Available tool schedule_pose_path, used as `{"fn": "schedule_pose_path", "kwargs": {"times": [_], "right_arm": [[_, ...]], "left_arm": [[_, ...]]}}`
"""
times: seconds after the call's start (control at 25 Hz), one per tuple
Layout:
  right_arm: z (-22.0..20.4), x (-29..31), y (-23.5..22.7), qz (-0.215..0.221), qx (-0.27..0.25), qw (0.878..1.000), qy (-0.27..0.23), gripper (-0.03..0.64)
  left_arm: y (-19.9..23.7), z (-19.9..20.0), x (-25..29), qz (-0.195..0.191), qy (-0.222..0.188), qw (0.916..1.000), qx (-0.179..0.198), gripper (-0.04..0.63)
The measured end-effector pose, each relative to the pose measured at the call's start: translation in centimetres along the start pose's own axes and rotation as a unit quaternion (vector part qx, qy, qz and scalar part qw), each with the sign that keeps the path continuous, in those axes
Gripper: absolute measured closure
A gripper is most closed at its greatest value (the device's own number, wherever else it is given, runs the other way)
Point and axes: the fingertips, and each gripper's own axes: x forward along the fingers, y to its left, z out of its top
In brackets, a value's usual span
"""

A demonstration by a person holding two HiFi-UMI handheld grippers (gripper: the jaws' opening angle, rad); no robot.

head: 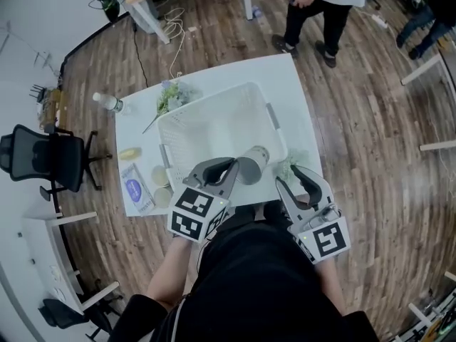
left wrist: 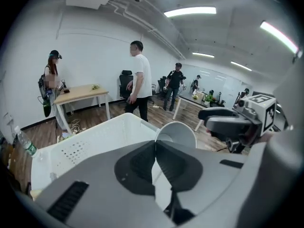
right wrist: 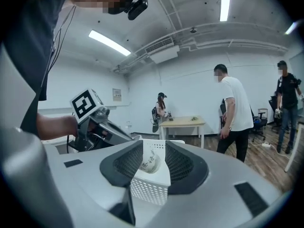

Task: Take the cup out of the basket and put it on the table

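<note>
A greyish cup [head: 253,164] lies tilted over the near edge of the white basket [head: 214,98], which stands on the white table [head: 296,95]. My left gripper [head: 234,165] is shut on the cup's rim. In the left gripper view the jaws [left wrist: 155,141] meet on the wall of the white cup [left wrist: 178,133], above the basket [left wrist: 80,141]. My right gripper [head: 291,175] is open beside the basket's near right corner. In the right gripper view its jaws [right wrist: 154,147] stand apart, with the basket corner [right wrist: 152,189] and the patterned cup [right wrist: 150,161] showing between them.
On the table left of the basket are a plastic bottle [head: 108,102], a bunch of flowers [head: 173,95], a yellow item [head: 129,153] and a blue packet [head: 135,187]. A black office chair [head: 50,159] stands at the left. A person [head: 324,13] stands beyond the table.
</note>
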Motion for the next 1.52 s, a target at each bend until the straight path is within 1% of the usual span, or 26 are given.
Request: {"fn": "schedule_pose_path", "kwargs": {"times": [0.12,0.24,0.32,0.4,0.48,0.6,0.72,0.8,0.88,1.0,1.04,1.16,1.4,1.52], "right_arm": [[-0.2,-0.5,-0.5,0.017,0.014,1.0,-0.005,0.485],[-0.7,-0.2,-0.9,0.034,0.011,0.999,0.002,0.485],[-1.0,0.3,-0.9,0.049,0.009,0.999,0.007,0.485],[-1.1,1.2,-0.4,0.069,0.007,0.998,0.012,0.485],[-0.7,2.3,0.8,0.095,0.002,0.995,0.02,0.485],[0.2,3.9,3.2,0.13,-0.008,0.991,0.03,0.485],[0.4,4.8,5.0,0.155,-0.013,0.987,0.033,0.485],[0.1,5.1,5.8,0.168,-0.016,0.985,0.036,0.486],[-0.1,5.4,6.4,0.177,-0.018,0.983,0.038,0.502],[0.2,5.5,6.9,0.176,-0.021,0.984,0.037,0.554],[0.1,5.5,6.9,0.175,-0.025,0.984,0.039,0.571],[-0.2,5.3,6.7,0.164,-0.035,0.985,0.043,0.586],[-0.2,4.7,6.1,0.142,-0.036,0.988,0.049,0.586],[-0.2,4.2,5.7,0.131,-0.029,0.99,0.047,0.586]], "left_arm": [[-1.3,-1.6,-2.4,-0.012,0.006,0.9992,-0.037,0.58],[-1.9,-4.1,-4.6,-0.016,0.015,0.9966,-0.08,0.58],[-1.7,-6.3,-5.6,-0.002,0.023,0.9942,-0.105,0.58],[-1.0,-9.0,-6.4,0.028,0.037,0.9919,-0.119,0.58],[-0.1,-12.3,-7.2,0.061,0.06,0.9871,-0.135,0.58],[1.6,-17.8,-8.0,0.101,0.094,0.9724,-0.188,0.58],[4.3,-23.9,-7.6,0.151,0.127,0.9566,-0.215,0.58],[5.7,-27.2,-6.8,0.171,0.147,0.9452,-0.237,0.58],[6.9,-29.3,-6.3,0.185,0.161,0.9338,-0.261,0.58],[8.4,-30.6,-6.3,0.198,0.162,0.9195,-0.299,0.58],[8.8,-30.9,-6.3,0.204,0.165,0.9149,-0.307,0.58],[10.0,-32.2,-6.1,0.225,0.179,0.9026,-0.32,0.58],[12.0,-32.7,-5.5,0.241,0.18,0.8944,-0.331,0.578],[12.3,-32.6,-5.4,0.241,0.172,0.8936,-0.337,0.578]]}}
